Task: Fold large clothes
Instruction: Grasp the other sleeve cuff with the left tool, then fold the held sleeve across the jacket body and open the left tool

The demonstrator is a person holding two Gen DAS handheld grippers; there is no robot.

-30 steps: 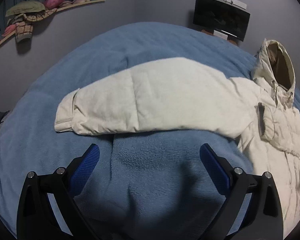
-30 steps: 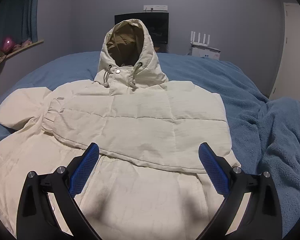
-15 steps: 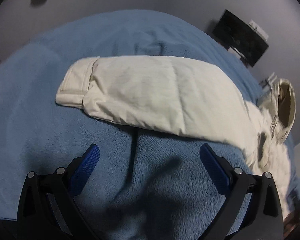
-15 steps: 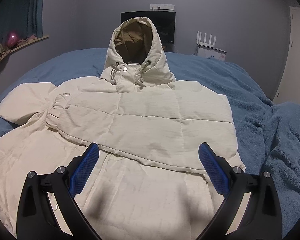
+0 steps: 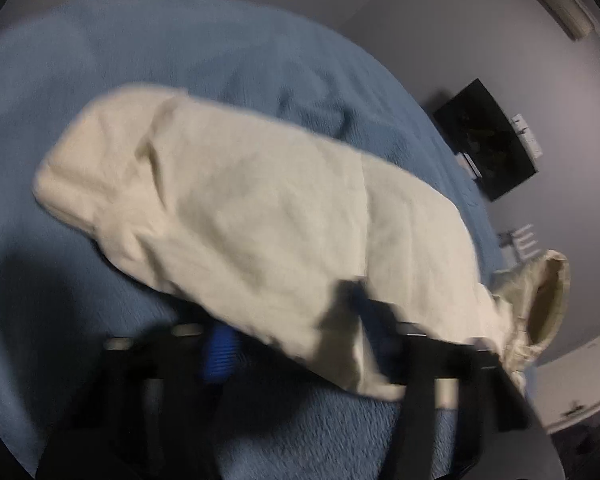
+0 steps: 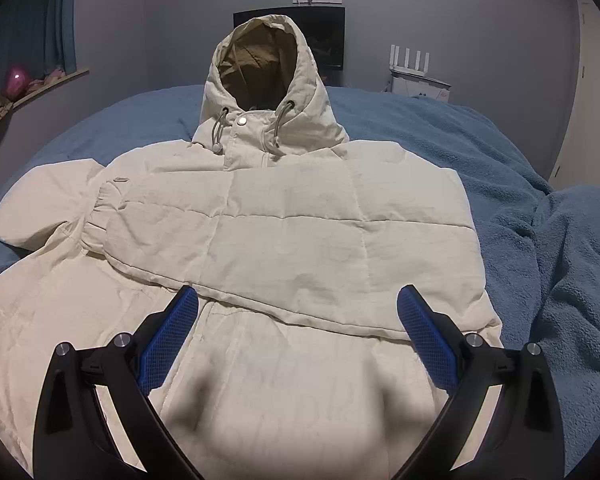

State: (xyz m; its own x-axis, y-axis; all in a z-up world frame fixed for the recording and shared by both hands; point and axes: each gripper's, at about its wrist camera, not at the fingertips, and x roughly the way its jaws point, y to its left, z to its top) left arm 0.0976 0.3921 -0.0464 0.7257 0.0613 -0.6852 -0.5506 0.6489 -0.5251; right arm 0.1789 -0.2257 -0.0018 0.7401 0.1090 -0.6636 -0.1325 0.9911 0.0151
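Observation:
A cream hooded puffer jacket [image 6: 284, 240] lies face up on a blue blanket [image 6: 540, 240], its hood [image 6: 260, 64] standing at the far end. One sleeve lies folded across the chest. My right gripper [image 6: 298, 344] is open and empty, just above the jacket's lower front. In the blurred left wrist view the other sleeve [image 5: 260, 216] stretches out over the blanket [image 5: 180, 48]. My left gripper [image 5: 296, 340] is at that sleeve's near edge, with the fabric lying over its fingers; whether the jaws are closing on it is not clear.
A dark monitor [image 6: 328, 36] and a white router [image 6: 410, 60] stand by the far wall. A window ledge with soft toys [image 6: 16, 84] is at the left. A bunched fold of blanket [image 6: 580, 300] lies to the right of the jacket.
My left gripper has swung in fast towards the outstretched sleeve, whose edge now covers its fingers. My right gripper has eased slightly closer to the jacket, still open.

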